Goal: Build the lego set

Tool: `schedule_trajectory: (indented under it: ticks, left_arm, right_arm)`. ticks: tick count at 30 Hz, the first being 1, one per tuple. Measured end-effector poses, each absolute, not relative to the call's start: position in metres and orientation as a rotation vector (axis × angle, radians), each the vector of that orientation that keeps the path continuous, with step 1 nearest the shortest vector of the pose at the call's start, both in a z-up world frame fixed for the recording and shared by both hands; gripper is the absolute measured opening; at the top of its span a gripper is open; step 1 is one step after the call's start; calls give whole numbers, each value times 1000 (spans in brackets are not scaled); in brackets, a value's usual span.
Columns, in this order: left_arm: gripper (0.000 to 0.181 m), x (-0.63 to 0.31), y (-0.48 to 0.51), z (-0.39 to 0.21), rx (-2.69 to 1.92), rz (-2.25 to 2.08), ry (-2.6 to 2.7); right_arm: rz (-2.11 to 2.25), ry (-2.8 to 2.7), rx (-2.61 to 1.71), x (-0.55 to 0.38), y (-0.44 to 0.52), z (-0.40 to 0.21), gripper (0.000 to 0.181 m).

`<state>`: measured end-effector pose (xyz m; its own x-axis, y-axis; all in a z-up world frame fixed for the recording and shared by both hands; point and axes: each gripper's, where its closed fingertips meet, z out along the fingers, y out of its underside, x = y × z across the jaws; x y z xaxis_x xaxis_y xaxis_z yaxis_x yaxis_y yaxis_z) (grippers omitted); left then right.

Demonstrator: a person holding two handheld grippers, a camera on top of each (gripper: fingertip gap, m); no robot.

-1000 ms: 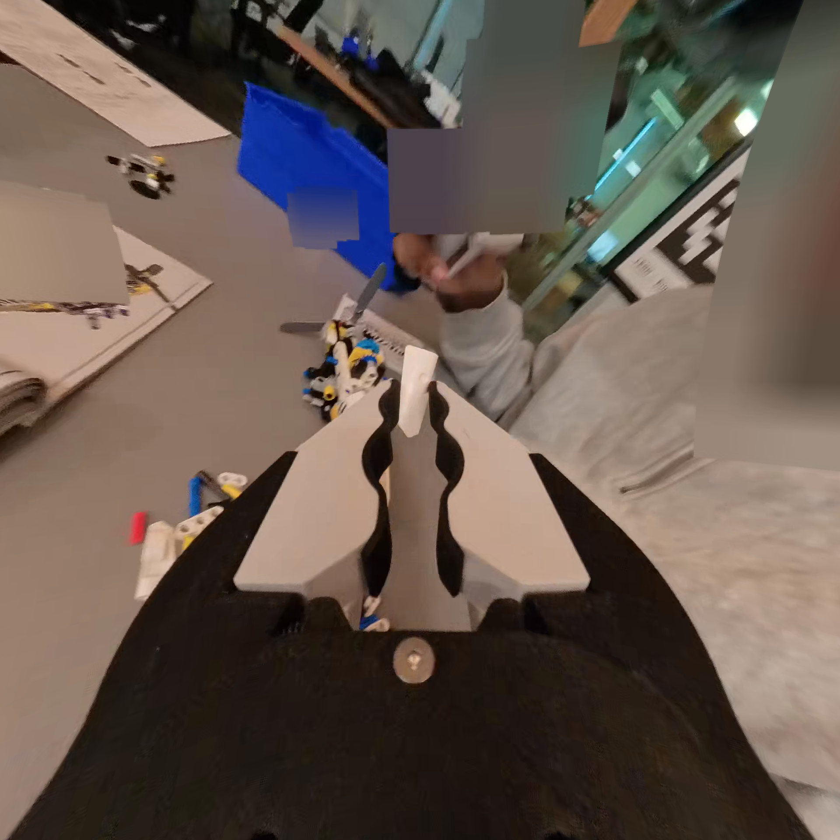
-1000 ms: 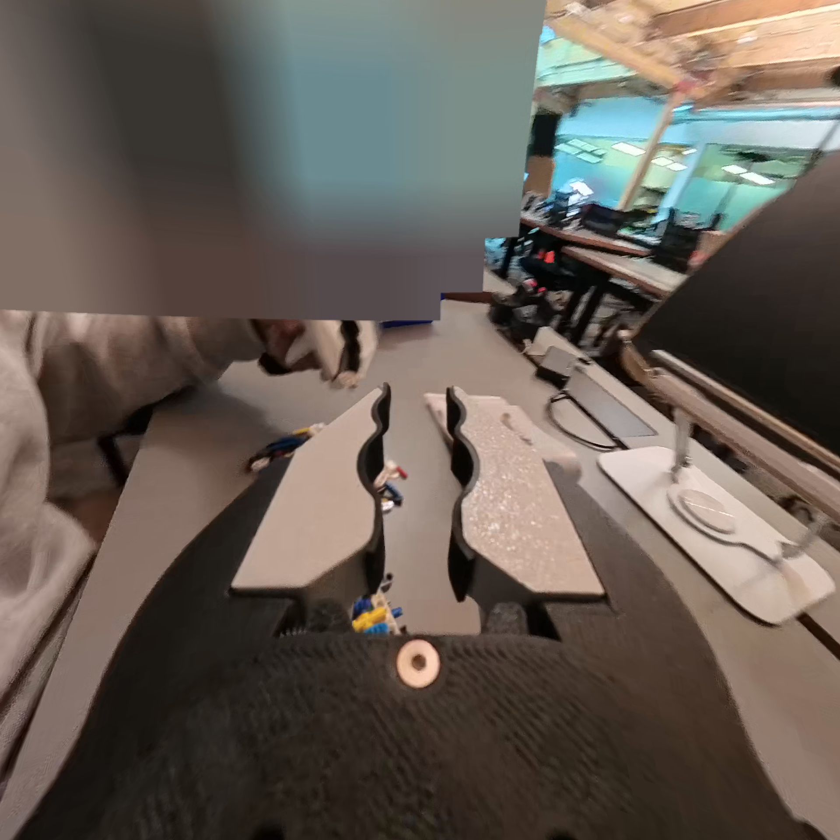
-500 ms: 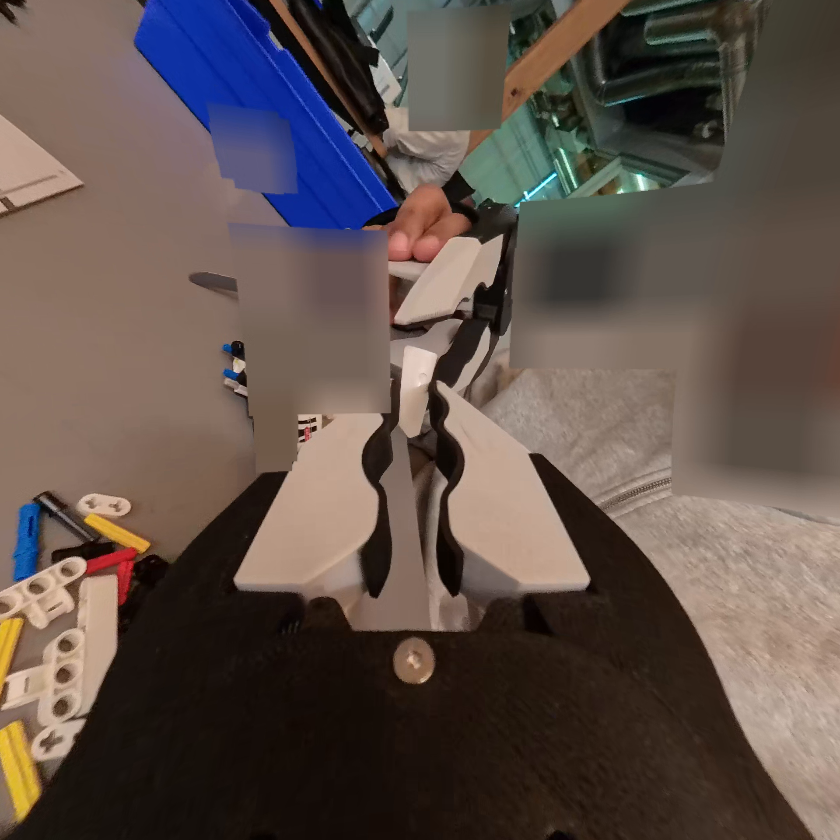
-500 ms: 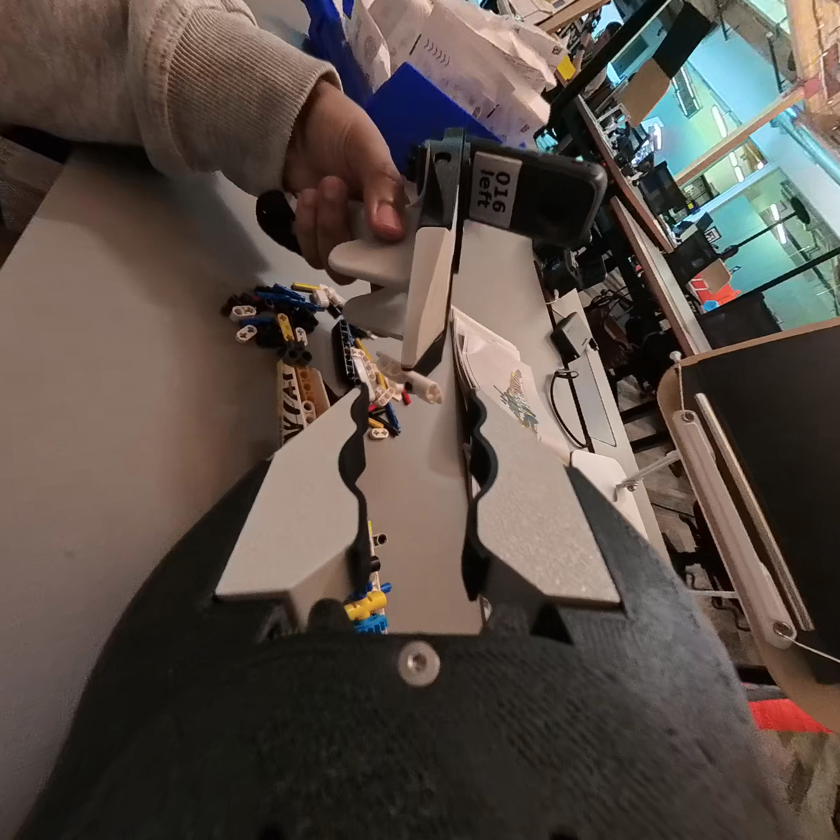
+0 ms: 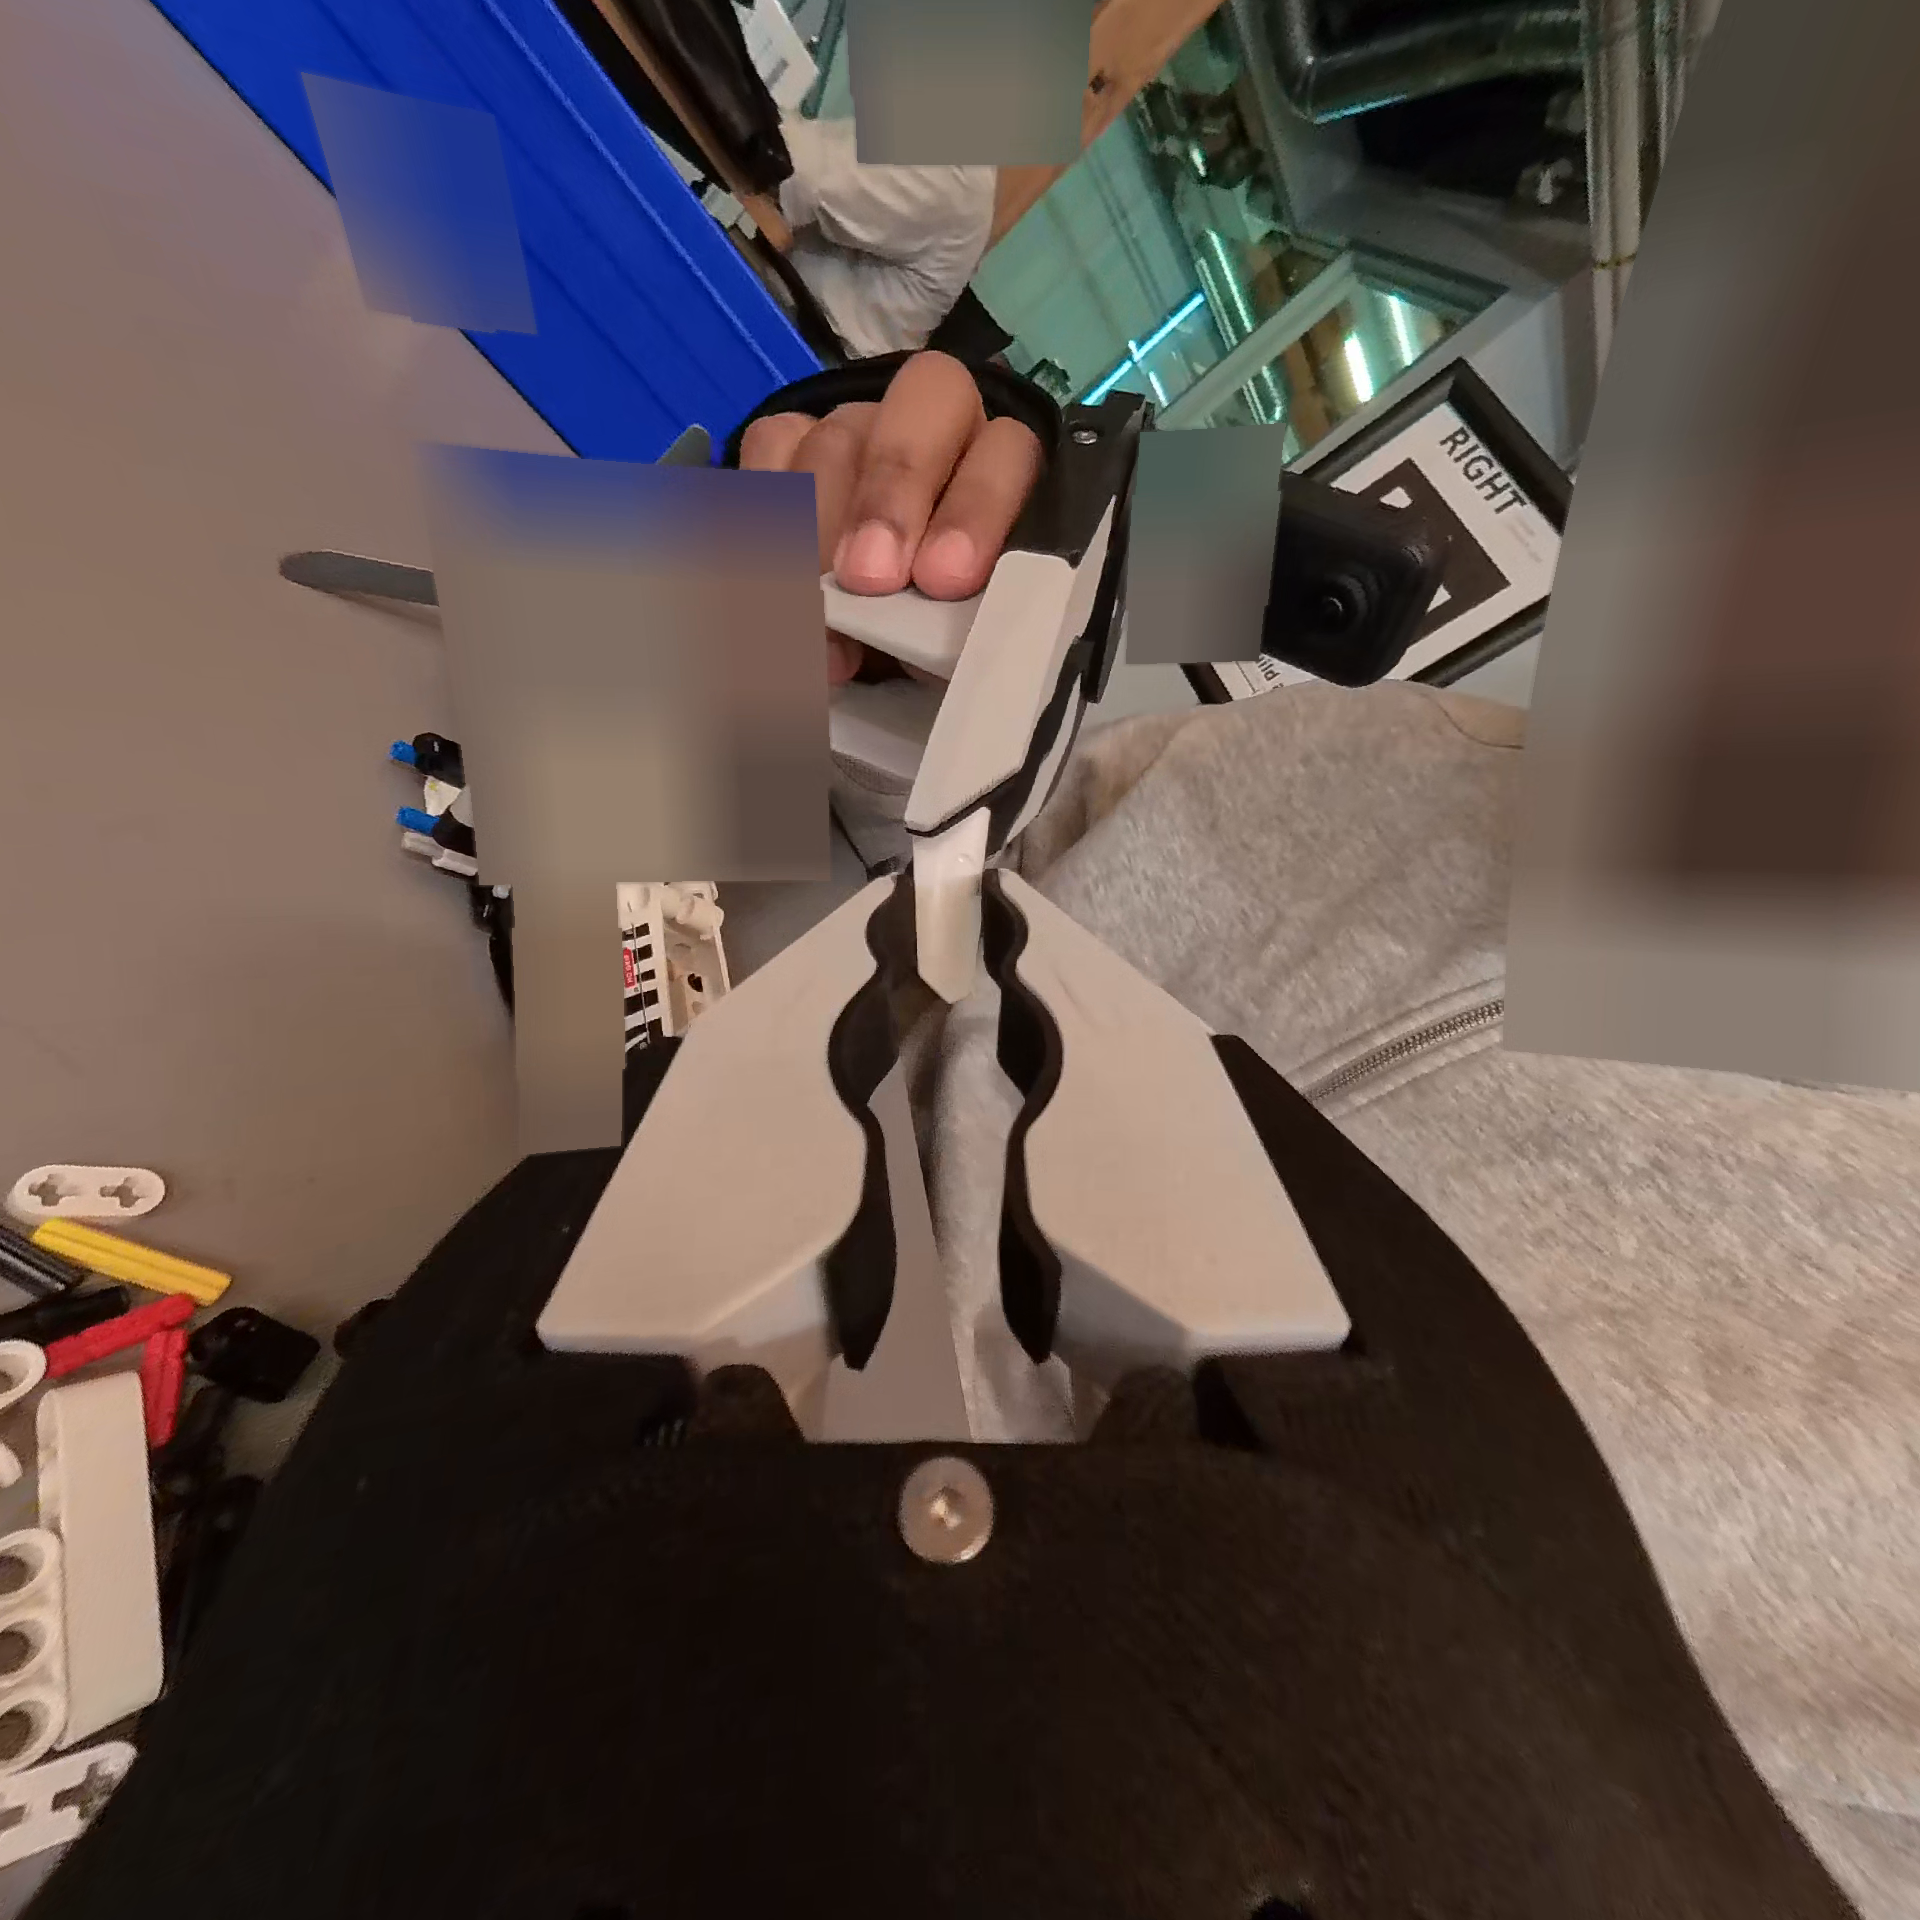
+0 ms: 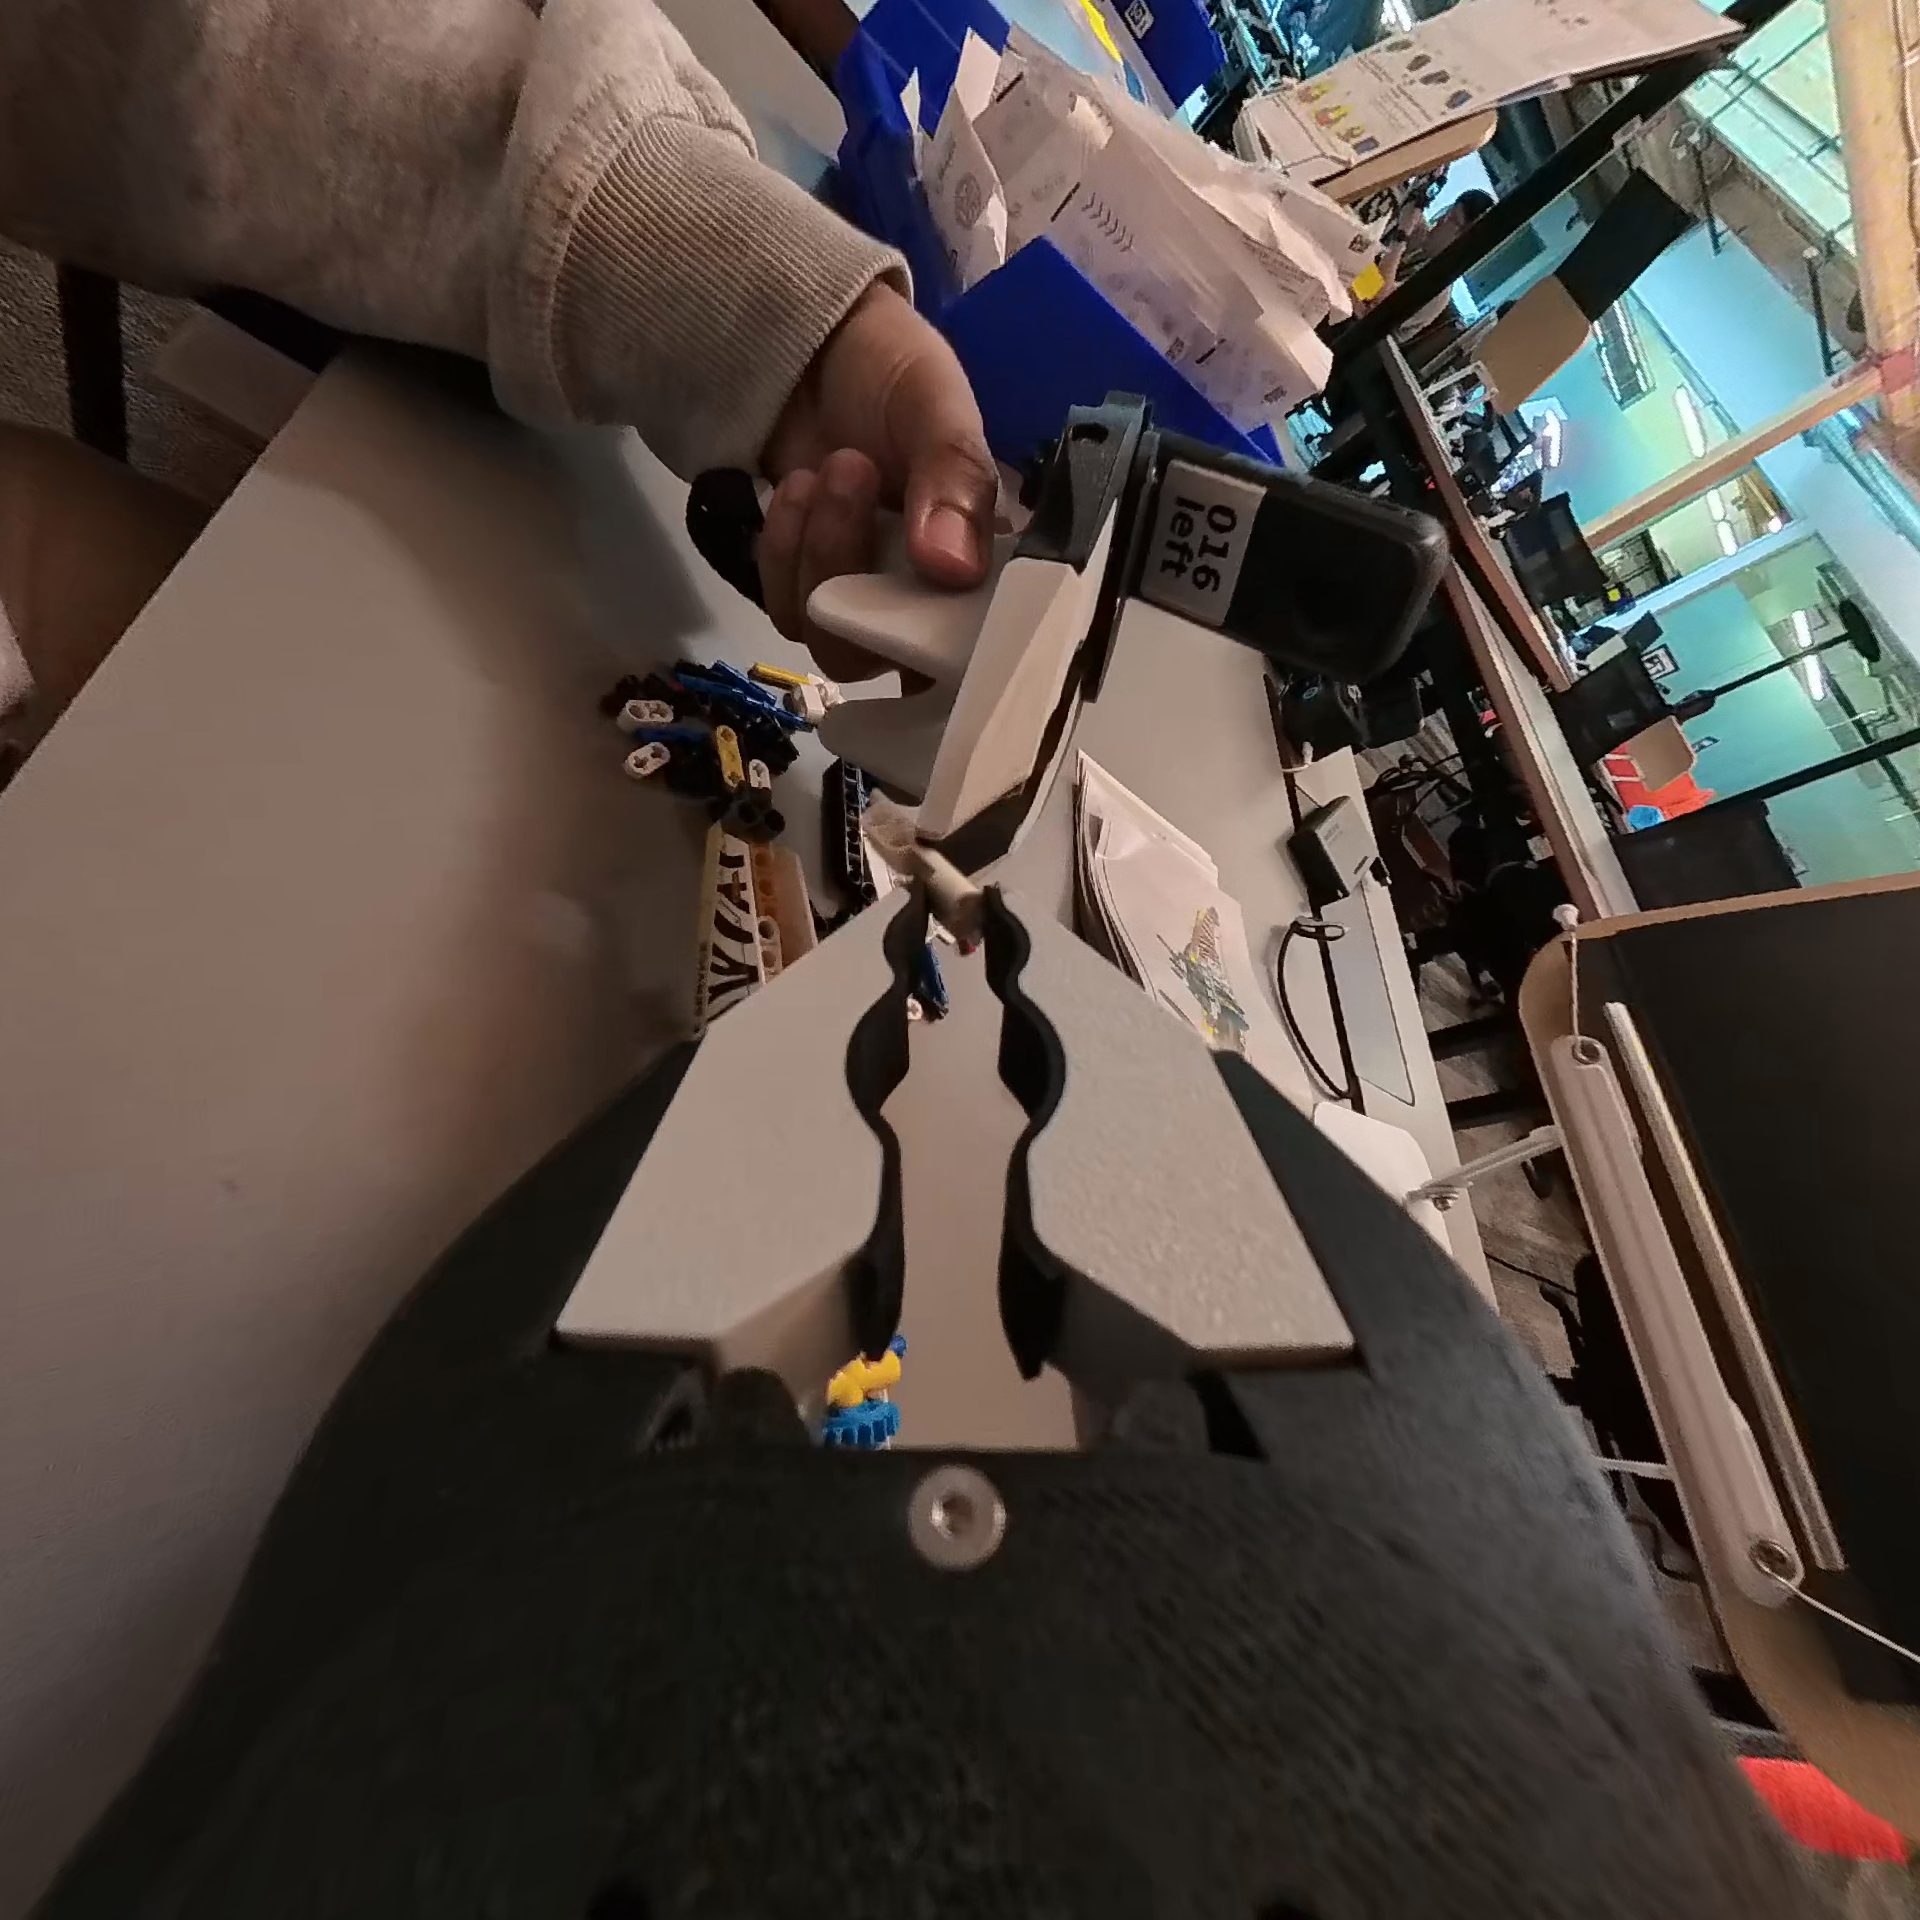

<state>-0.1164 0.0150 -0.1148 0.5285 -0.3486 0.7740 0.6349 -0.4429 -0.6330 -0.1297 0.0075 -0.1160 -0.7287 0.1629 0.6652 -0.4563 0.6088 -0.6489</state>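
White lego piece [image 5: 948, 928] pinched at left claw [image 5: 940, 904] tips; right claw [image 6: 951, 914] closing on it.

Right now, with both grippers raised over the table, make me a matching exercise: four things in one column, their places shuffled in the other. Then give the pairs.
Things:
1. white piece
2. yellow rod
3. blue bin
4. instruction booklet

Places:
a. lying on the table beyond the right gripper
b. among the loose parts at the table's near left
c. off the table, clamped in the left gripper
d. on the table's far side

Pairs: 1-c, 2-b, 3-d, 4-a
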Motion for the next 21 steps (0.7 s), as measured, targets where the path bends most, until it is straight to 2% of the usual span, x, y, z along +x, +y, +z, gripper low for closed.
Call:
schedule_trajectory:
  ticks: [1, 9, 21]
  left_arm:
    - [10, -116, 15, -115, -1687, -1141, -240]
    - [30, -111, 9, -101, -1629, -1114, -138]
    - [35, -105, 8, -94, -1605, -1050, -54]
  right_arm:
    - [1116, -2122, 233, -130, 7, -116, 8]
    - [1166, -2083, 218, -130, 10, -107, 7]
    - [1169, -2069, 138, -134, 15, -96, 8]
